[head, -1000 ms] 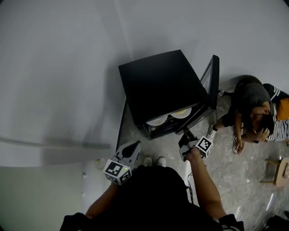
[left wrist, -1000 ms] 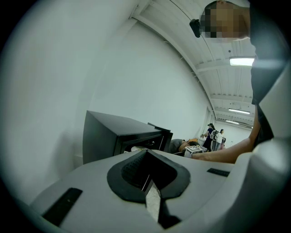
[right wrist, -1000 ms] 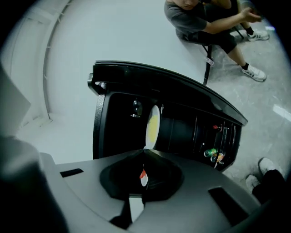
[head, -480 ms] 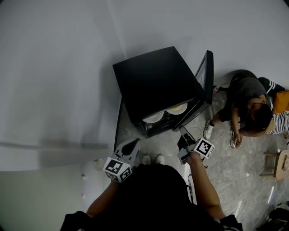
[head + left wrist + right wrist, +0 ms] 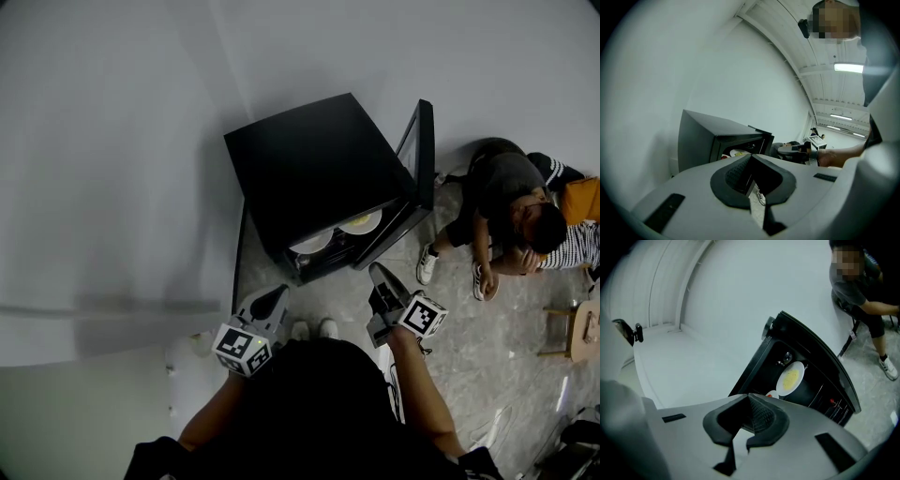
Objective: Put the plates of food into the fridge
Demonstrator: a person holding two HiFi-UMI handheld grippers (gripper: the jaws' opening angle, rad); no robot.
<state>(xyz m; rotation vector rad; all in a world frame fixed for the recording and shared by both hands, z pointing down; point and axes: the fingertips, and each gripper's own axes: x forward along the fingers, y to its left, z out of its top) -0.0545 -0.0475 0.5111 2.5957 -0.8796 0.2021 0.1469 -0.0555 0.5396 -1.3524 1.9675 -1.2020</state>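
A black fridge (image 5: 314, 173) stands on the floor with its door (image 5: 422, 150) swung open to the right. Two white plates sit side by side on a shelf inside: one (image 5: 312, 244) on the left, and one with yellow food (image 5: 361, 223) on the right. The right gripper view shows the yellow-food plate (image 5: 790, 378) and a smaller dish with something red (image 5: 771, 393). My right gripper (image 5: 378, 274) hovers in front of the opening, shut and empty. My left gripper (image 5: 275, 300) hangs lower left of the fridge, shut with nothing in it.
Two people sit on the floor (image 5: 520, 211) right of the open door, feet toward the fridge. A small wooden stool (image 5: 583, 337) stands at the far right. White walls (image 5: 141, 141) run behind and left of the fridge.
My right gripper has risen, rolled and drawn back a little from the fridge opening. The left gripper has hardly moved. The plates stay inside.
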